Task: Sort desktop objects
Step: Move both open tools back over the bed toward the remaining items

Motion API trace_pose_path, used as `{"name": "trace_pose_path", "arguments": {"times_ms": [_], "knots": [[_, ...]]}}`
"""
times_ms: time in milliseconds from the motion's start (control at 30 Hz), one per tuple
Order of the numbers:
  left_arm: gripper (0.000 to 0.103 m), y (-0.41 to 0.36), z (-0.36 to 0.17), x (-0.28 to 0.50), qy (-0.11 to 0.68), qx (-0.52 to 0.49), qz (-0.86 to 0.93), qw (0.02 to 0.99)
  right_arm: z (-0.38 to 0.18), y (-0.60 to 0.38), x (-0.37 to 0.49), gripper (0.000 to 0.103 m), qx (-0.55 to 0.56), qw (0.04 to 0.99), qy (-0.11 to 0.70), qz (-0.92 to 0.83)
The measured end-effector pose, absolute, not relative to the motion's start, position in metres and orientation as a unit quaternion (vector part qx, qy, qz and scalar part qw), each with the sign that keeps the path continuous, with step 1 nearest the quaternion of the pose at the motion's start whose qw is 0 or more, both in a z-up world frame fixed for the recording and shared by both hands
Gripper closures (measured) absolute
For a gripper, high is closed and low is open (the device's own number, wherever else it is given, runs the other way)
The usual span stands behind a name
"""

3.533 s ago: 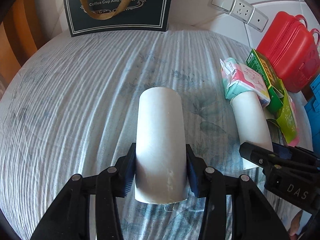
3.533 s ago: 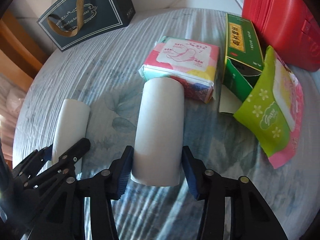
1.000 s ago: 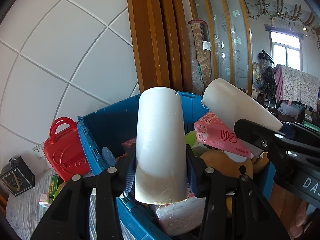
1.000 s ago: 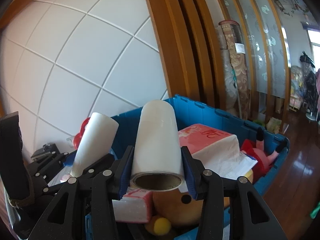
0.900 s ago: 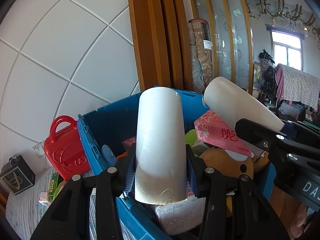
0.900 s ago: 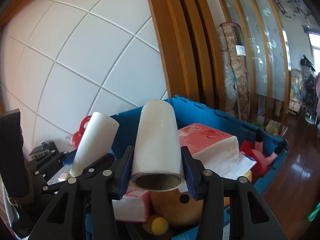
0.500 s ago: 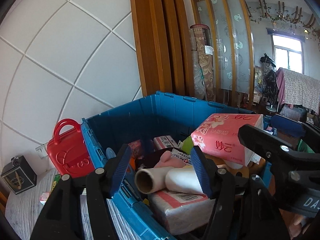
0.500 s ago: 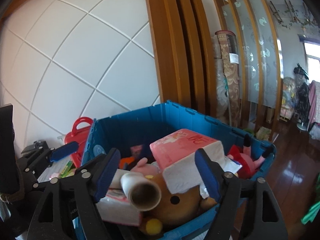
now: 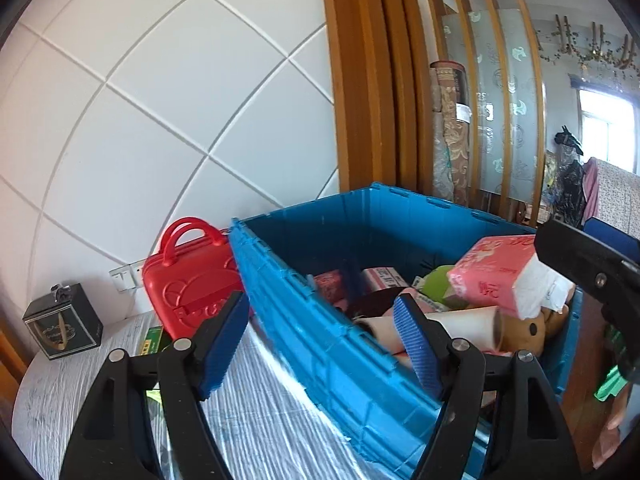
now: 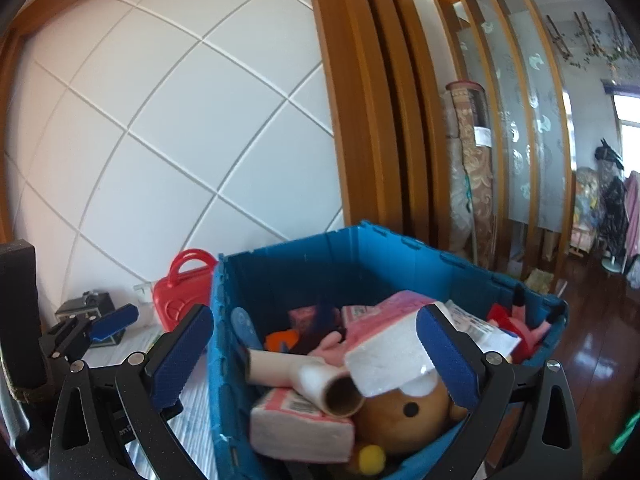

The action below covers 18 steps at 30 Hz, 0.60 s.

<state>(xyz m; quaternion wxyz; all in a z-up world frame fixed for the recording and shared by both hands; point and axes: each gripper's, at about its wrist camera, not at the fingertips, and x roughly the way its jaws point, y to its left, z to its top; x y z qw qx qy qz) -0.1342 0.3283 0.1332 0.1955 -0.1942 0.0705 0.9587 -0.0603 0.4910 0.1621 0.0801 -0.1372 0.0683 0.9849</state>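
Observation:
A blue plastic crate (image 9: 320,344) stands at the table's end and also shows in the right wrist view (image 10: 224,344). Two white paper rolls (image 10: 304,372) lie inside it on top of tissue packs and a brown plush toy (image 10: 404,404); one roll shows in the left wrist view (image 9: 460,320). My left gripper (image 9: 320,340) is open and empty, over the crate's near wall. My right gripper (image 10: 316,356) is open and empty above the crate's contents. The right gripper's finger (image 9: 592,268) shows at the right edge of the left wrist view.
A pink tissue pack (image 9: 504,276) lies in the crate. A red toy suitcase (image 9: 188,276), a green box (image 9: 150,340) and a dark gift box (image 9: 64,326) stand on the cloth-covered table (image 9: 60,396) by the white wall. Wooden posts rise behind the crate.
Both grippers carried a white roll from the table to the crate, then opened and dropped the rolls in. Since half a second ago both have drawn back a little to the left.

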Motion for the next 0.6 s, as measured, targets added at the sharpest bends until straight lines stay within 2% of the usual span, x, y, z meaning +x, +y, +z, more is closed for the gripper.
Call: {"name": "trace_pose_path", "arguments": {"times_ms": [233, 600], "knots": [[0.029, 0.235, 0.116, -0.160, 0.034, -0.220, 0.967, 0.124, 0.165, 0.409, -0.094, 0.000, -0.142, -0.004, 0.024, 0.990], [0.029, 0.089, 0.071, -0.207, -0.009, -0.278, 0.961, -0.017, 0.122, 0.290, -0.184, 0.000, -0.223, -0.126, 0.006, 0.967]]}}
